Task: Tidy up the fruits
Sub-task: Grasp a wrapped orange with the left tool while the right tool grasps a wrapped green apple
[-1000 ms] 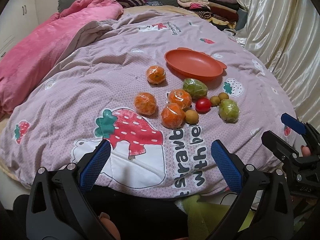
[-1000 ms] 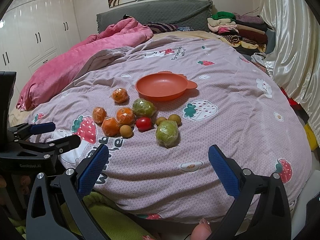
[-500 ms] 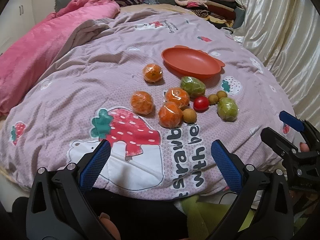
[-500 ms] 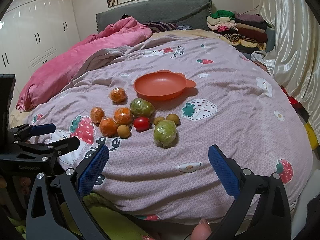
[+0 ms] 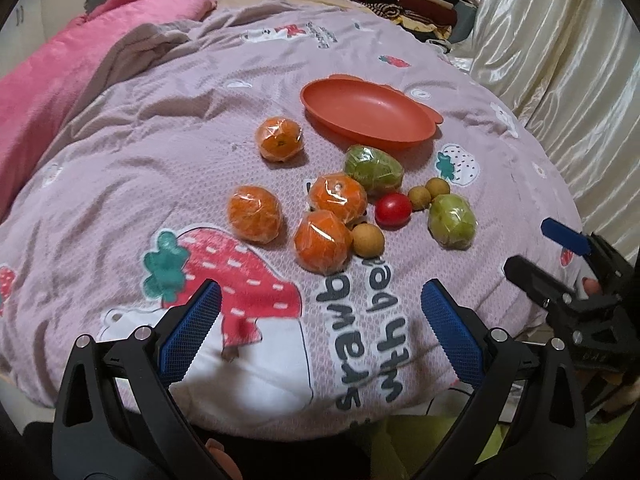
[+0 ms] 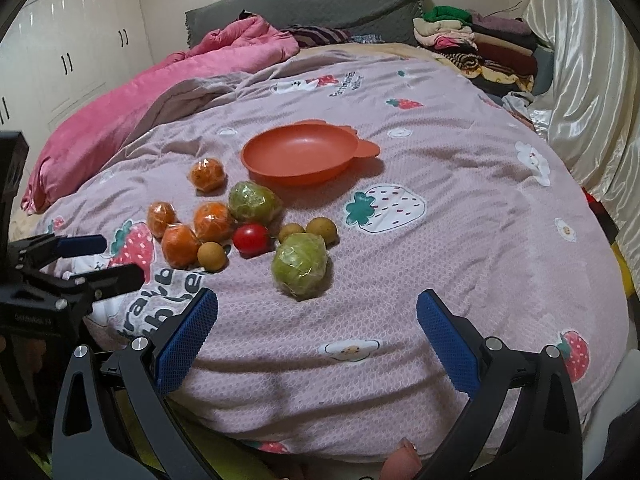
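You have not started sorting: the orange plate sits empty on the bed, and every fruit lies loose just in front of it. Your left gripper and right gripper hang spread, holding nothing.
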`<state>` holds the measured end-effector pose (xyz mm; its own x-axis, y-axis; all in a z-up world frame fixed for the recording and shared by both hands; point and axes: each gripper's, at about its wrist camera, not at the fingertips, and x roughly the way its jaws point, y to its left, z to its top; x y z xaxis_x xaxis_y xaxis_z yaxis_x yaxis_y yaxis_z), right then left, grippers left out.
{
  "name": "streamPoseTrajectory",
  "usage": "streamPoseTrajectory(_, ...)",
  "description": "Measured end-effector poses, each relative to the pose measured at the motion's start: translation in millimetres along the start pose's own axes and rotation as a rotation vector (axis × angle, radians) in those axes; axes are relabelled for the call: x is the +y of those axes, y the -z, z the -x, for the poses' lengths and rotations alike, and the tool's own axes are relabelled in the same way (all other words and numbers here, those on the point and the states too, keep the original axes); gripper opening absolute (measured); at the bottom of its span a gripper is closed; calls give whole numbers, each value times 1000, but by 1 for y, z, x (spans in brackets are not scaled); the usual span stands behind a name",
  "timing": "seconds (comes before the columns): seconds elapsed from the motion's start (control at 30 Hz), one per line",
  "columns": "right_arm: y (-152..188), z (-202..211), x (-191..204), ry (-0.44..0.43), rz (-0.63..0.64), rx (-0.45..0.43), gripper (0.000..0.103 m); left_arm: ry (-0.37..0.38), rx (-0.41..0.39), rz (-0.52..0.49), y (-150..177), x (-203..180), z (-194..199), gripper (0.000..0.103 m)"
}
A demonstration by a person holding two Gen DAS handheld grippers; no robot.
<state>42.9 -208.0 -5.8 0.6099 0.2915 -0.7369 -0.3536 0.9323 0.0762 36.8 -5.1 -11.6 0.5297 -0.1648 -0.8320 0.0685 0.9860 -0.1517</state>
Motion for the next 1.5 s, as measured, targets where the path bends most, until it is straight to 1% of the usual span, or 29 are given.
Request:
streamPoseTrajectory(0.03,0,-4,-2,0,1,7,99,7,6,4,-2,2,-2,89)
streamPoseTrajectory(0.1,-1,-9,-3,-3,0,16,99,17,16,4,-6,3,-8,78)
streamPoseTrajectory(0.2,-4,-19,-8,4,2,29,99,33,47,13,-10,5,-17,69)
streamPoseTrajectory(0.27,-5,-26,-11,8,-4,43,99,47,56,6,-12,5,-23,65)
streamPoseTrajectory(0.33,-7,-32,-12,-12,-6,52,99,48,63,5,-15,6,-27,62)
streamPoseTrajectory(0.5,-10,-44,-11,-56,5,68,99,58,75,3,-19,7,-35,48)
streamPoseTrajectory(0.63,-12,-50,-7,-88,23,73,98,72,98,6,-23,9,-43,48)
streamPoseTrajectory(0.67,-12,-51,-7,-100,22,72,94,71,101,7,-23,9,-45,47)
streamPoseTrajectory(0.7,-12,-52,-6,-110,23,75,83,75,105,10,-23,10,-47,46)
streamPoseTrajectory(0.8,-13,-58,-6,-138,19,96,67,87,111,20,-24,13,-50,42)
streamPoseTrajectory(0.87,-13,-62,-5,-150,27,109,60,100,112,25,-26,16,-51,42)
streamPoseTrajectory(0.9,-14,-64,-5,-154,29,111,58,104,113,27,-27,18,-52,38)
streamPoseTrajectory(0.93,-14,-65,-5,-161,29,113,57,110,114,31,-28,20,-53,38)
streamPoseTrajectory(0.97,-14,-66,-5,-169,28,112,53,116,116,33,-29,20,-54,38)
streamPoseTrajectory(1.03,-13,-68,-5,-179,28,115,50,121,119,22,-30,18,-55,35)
streamPoseTrajectory(1.1,-13,-71,-6,-180,23,120,45,128,120,17,-31,17,-57,34)
streamPoseTrajectory(1.17,-14,-73,-7,-183,23,118,42,133,120,19,-32,16,-59,34)
streamPoseTrajectory(1.37,-15,-76,-9,-199,41,111,40,125,114,5,-35,12,-63,34)
streamPoseTrajectory(1.4,-16,-75,-10,-203,39,109,40,126,110,9,-35,12,-63,33)
streamPoseTrajectory(1.5,-17,-69,-15,-216,28,101,40,134,105,10,-36,11,-63,32)
